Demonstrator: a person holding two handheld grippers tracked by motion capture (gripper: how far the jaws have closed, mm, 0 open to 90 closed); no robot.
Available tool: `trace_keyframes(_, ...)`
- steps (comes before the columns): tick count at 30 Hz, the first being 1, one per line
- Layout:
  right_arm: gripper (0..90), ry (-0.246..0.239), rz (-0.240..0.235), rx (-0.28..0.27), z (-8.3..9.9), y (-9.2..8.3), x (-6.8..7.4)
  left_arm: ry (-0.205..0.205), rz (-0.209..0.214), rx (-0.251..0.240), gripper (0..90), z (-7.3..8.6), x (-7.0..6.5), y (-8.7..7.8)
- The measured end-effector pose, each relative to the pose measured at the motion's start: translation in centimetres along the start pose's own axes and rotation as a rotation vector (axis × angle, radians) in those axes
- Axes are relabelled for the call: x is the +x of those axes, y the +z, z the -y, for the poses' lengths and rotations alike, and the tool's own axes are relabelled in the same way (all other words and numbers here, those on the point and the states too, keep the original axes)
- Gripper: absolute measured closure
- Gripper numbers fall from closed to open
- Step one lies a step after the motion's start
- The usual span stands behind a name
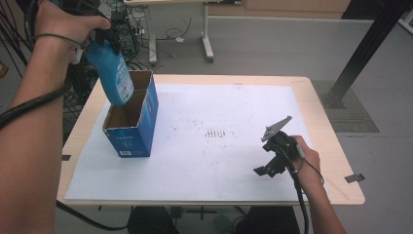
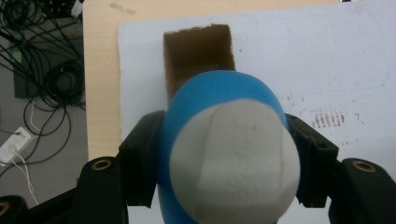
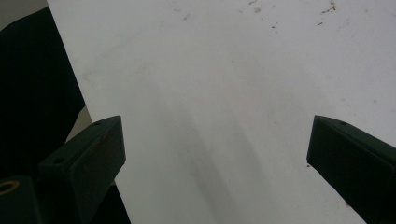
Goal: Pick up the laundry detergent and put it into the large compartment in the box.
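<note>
High view: the left tongs (image 1: 104, 36) pinch a blue bottle (image 1: 113, 73) tilted over the open box (image 1: 132, 119) at the bench's far left. Left gripper view: bottle above the box opening; next, lower it straight in. Right gripper view: the right tongs (image 3: 215, 154) are spread, idle

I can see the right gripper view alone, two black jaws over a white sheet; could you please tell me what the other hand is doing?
Observer: The left gripper is shut on a blue bottle, holding it above an open blue cardboard box.
Operator: Is the bottle inside the box yet?
Observer: Its lower end hangs at the box's far compartment; I cannot tell whether it has crossed the rim.
Operator: Where is my gripper relative to that box?
Observer: The right gripper sits well apart from it, jaws open, low over the white sheet near the table's front edge.
</note>
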State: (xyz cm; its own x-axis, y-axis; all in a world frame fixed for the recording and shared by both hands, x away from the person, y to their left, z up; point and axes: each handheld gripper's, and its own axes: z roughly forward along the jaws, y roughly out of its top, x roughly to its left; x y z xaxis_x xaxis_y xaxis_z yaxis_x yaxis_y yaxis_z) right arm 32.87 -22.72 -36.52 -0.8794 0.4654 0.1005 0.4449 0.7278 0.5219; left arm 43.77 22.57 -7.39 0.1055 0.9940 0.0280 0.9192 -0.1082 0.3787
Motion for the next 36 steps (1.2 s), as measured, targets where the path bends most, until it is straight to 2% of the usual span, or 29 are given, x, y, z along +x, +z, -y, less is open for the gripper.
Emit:
trace_keyframes(8,4.3,-0.001,-0.001,0.003,-0.1,0.1,0.0,-0.006,-0.015,0.037,37.5,0.9,0.3,2.4)
trace_keyframes(21,4.4,0.005,-0.003,0.004,0.1,0.3,0.2,-0.013,-0.001,0.069,37.5,1.9,0.2,5.4)
trace_keyframes(25,4.4,0.006,-0.003,0.006,0.2,0.3,0.2,-0.012,0.004,0.087,37.5,2.2,0.0,6.9)
trace_keyframes(36,4.4,0.010,0.000,0.009,0.4,0.2,0.1,-0.017,0.013,0.116,37.6,2.9,0.1,9.1)
